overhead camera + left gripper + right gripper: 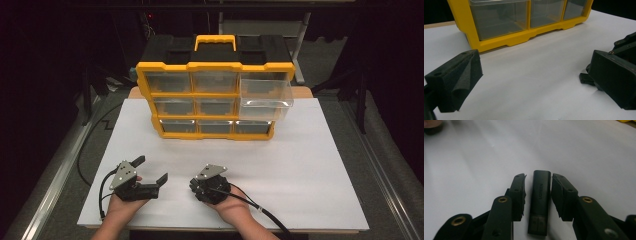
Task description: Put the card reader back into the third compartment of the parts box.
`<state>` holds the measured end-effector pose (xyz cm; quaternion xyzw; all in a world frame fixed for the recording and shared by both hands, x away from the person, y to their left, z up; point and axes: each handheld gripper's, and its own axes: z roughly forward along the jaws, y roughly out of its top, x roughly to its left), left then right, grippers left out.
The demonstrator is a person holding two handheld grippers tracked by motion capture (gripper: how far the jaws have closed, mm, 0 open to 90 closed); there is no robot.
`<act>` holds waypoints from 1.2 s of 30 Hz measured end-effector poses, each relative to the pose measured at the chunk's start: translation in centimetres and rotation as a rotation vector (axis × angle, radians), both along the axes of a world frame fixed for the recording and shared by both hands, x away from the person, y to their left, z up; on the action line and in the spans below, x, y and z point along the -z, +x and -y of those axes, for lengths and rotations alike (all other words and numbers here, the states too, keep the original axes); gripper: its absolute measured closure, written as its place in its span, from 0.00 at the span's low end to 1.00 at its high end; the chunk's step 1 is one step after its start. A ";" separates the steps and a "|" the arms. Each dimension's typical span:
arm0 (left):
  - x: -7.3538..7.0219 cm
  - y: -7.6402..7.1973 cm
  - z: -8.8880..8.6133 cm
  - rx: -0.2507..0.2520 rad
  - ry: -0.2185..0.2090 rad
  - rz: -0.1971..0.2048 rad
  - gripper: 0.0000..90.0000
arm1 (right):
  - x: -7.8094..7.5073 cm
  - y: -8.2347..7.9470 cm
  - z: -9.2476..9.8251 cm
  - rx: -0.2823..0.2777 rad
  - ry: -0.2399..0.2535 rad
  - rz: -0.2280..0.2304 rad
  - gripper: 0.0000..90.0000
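You face a table covered by a white sheet [300, 165] at the centre of the frame, its wooden edge [302, 92] showing at the rear. Grey floor [395, 150] flanks it left and right, with a metal rail [55, 175] at lower left. The surrounding room is dark; light falls on the tabletop.

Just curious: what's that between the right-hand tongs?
A small black USB stick lies on the white sheet between the right tongs, untouched, in the right gripper view.
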<state>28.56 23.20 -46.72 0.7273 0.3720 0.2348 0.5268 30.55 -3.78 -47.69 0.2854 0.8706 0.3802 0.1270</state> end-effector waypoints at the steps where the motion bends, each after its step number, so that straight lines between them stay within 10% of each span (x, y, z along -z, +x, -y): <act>1: 0.0 0.0 0.0 0.000 0.000 0.001 0.00 | 0.0 -0.1 0.0 -0.002 -0.010 0.011 0.72; 36: 0.0 -0.1 0.0 -0.001 -0.005 0.009 0.00 | -0.2 0.5 0.4 -0.033 -0.019 -0.001 0.83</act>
